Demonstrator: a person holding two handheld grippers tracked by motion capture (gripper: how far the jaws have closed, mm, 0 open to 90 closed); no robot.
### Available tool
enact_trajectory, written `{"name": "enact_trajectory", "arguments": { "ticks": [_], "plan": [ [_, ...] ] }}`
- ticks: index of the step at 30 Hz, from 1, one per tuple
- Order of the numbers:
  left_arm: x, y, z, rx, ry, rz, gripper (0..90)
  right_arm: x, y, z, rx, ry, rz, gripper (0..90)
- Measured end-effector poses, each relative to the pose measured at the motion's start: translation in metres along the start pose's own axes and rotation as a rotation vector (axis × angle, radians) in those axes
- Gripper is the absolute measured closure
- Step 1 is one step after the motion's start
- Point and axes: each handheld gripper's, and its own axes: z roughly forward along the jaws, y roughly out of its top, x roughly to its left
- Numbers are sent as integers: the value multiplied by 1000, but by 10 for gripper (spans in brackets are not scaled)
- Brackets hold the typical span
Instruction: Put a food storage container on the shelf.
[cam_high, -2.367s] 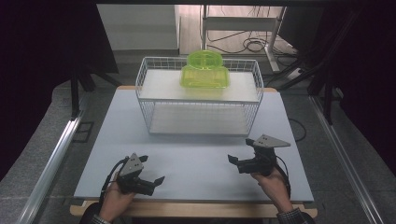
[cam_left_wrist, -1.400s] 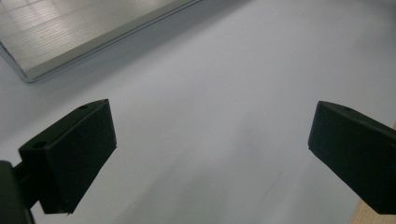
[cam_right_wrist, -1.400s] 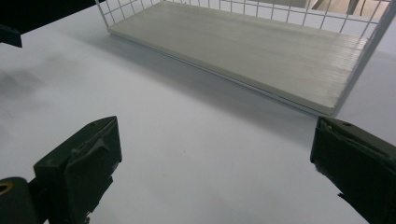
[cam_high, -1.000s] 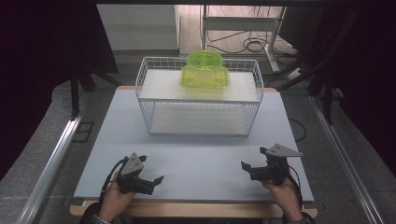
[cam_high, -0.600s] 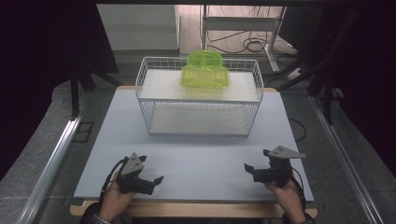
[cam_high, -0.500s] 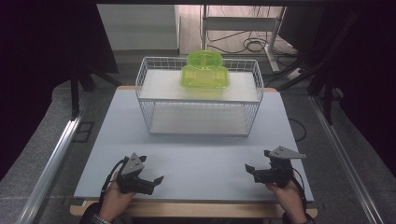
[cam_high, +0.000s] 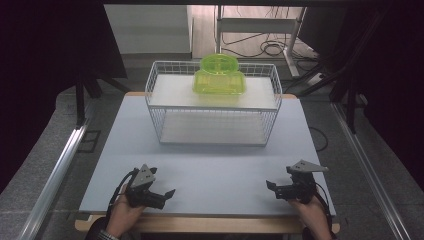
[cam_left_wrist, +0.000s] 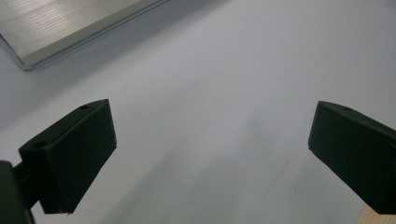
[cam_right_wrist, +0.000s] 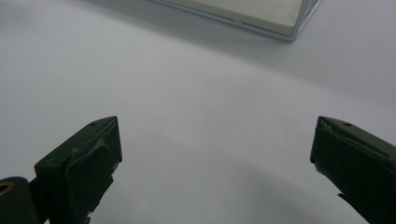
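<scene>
Resting both empty, wide-open hand-held grippers, left (cam_high: 159, 194) and right (cam_high: 278, 188), I am judging the translucent lime-green plastic container (cam_high: 219, 75) at twelve o'clock atop the white wire basket (cam_high: 212, 125) my next reach.

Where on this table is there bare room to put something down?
The widest free patch is the table between the wire basket and the two grippers: left gripper, right gripper. Narrower bare strips run along both sides of the basket. The basket's top shelf is taken up in the middle by the green container.

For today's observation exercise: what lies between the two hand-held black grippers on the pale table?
Bare table between left gripper and right gripper, high view.
</scene>
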Motion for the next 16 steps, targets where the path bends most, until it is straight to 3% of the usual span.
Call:
{"name": "enact_trajectory", "arguments": {
  "ticks": [16],
  "plan": [
    [0,0,1,-1,1,15,2,-4,-10,10,72,11,13,20]
  ]
}}
